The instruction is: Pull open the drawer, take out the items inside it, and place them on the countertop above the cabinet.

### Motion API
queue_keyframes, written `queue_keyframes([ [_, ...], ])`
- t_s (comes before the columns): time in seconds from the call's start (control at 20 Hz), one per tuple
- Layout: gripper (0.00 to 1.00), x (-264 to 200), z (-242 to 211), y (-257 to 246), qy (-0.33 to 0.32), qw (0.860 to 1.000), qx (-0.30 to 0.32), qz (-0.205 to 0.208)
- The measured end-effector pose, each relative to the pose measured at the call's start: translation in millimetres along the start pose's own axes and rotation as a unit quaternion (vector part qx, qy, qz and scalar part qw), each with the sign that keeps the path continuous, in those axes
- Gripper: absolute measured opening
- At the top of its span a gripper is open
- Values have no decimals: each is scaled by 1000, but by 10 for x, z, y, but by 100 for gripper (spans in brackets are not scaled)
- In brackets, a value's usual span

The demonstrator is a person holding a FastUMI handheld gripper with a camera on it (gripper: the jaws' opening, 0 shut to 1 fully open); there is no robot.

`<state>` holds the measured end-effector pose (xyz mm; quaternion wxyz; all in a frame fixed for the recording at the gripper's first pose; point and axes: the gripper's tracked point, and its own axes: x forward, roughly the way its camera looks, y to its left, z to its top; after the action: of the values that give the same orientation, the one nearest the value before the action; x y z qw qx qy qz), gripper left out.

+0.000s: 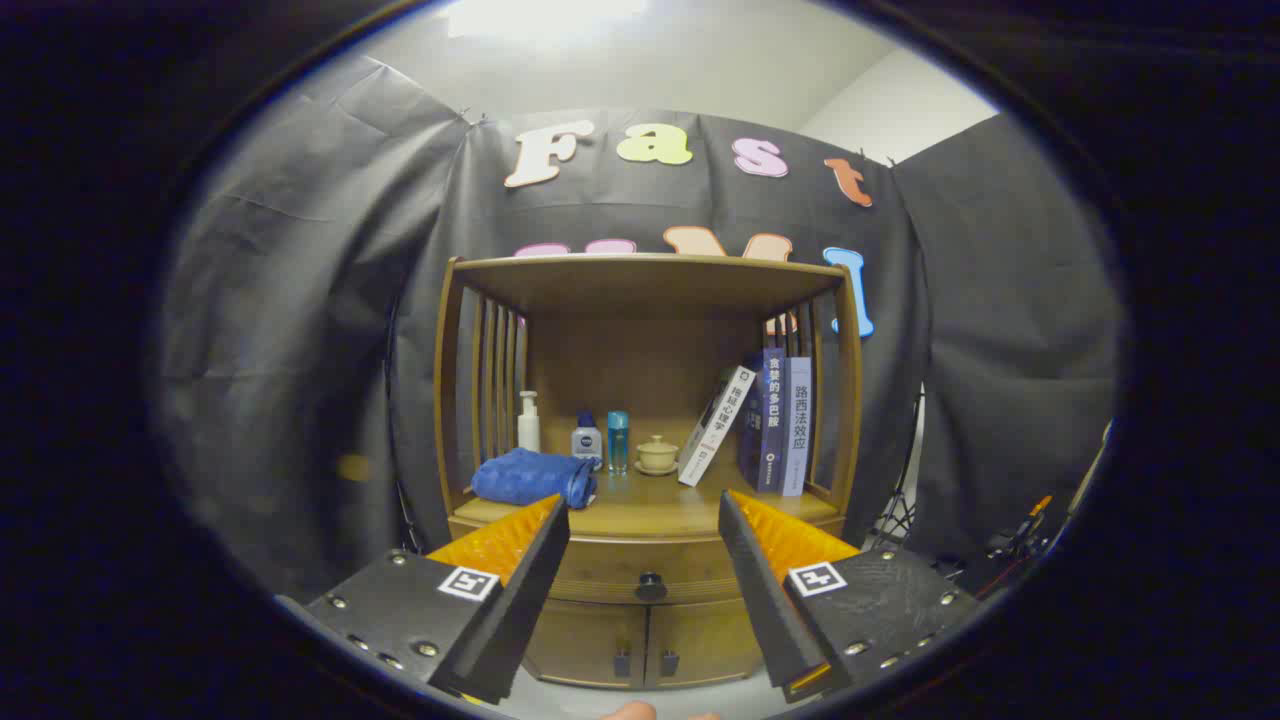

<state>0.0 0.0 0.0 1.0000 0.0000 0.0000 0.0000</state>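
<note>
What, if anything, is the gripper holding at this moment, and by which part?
Nothing is held. The gripper is open, its fingers spread wide apart short of the cabinet, with the drawer knob seen in the gap between them, untouched.

Towel (530, 478) left on countertop (650, 515), books (775, 420) right; drawer (640, 568) below.

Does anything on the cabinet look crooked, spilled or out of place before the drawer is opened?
Only one thing: the white book leans against the upright blue books instead of standing straight. Nothing looks spilled or damaged. The drawer is closed, and the open gripper is apart from its knob.
</note>
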Motion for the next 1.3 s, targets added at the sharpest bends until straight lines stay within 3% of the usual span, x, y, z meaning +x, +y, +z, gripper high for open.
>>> queue_keyframes([
  [0.9,90,-16,-17,-155,-12,1000,17,-17],
  [1.3,90,262,-424,-37,19,1000,22,6],
])
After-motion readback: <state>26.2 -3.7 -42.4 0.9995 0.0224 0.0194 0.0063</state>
